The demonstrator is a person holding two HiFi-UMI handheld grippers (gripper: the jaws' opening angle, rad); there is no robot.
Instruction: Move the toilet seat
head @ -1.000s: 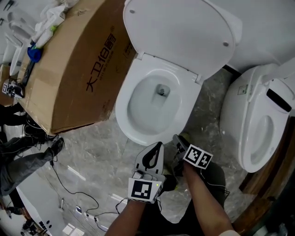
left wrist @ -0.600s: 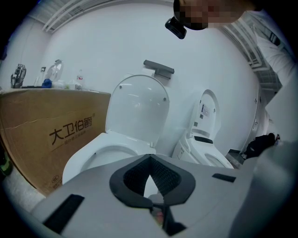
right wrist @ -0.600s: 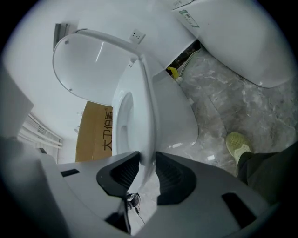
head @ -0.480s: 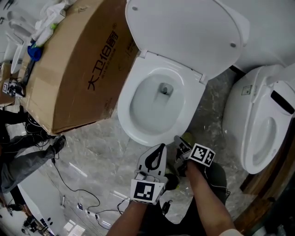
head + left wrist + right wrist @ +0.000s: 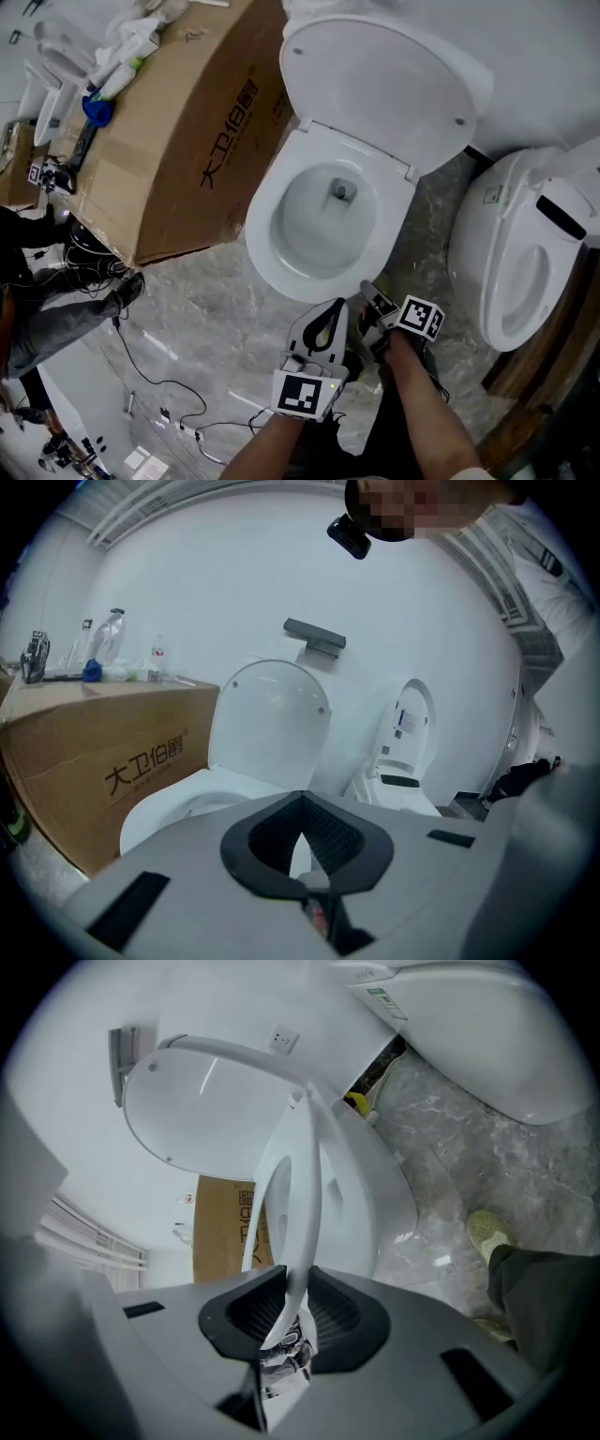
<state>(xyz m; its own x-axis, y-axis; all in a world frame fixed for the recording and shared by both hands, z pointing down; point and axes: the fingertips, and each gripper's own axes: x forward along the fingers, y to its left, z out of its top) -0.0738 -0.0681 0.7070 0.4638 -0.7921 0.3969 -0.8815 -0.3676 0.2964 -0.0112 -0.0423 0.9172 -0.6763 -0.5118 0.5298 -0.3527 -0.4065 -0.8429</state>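
Observation:
The white toilet [image 5: 323, 220] stands with its lid [image 5: 375, 84] up and its seat ring [image 5: 267, 234] over the bowl. At the bowl's front edge, my right gripper [image 5: 367, 289] is shut on the seat. In the right gripper view the seat's thin front rim [image 5: 295, 1194] runs straight between the pads of the right gripper [image 5: 298, 1283], whose jaws have just been closing on it. My left gripper [image 5: 330, 307] hovers just left of it, shut and holding nothing. In the left gripper view the left gripper [image 5: 300, 803] points at the lid [image 5: 267, 724].
A large cardboard box [image 5: 178, 141] with loose items on top stands left of the toilet. A second white toilet [image 5: 525, 272] stands at the right. Cables [image 5: 159, 384] and a seated person's legs [image 5: 56, 319] lie at the left on the marble floor.
Both grippers have risen a little at the bowl's front. The right jaws have narrowed onto the seat's front rim.

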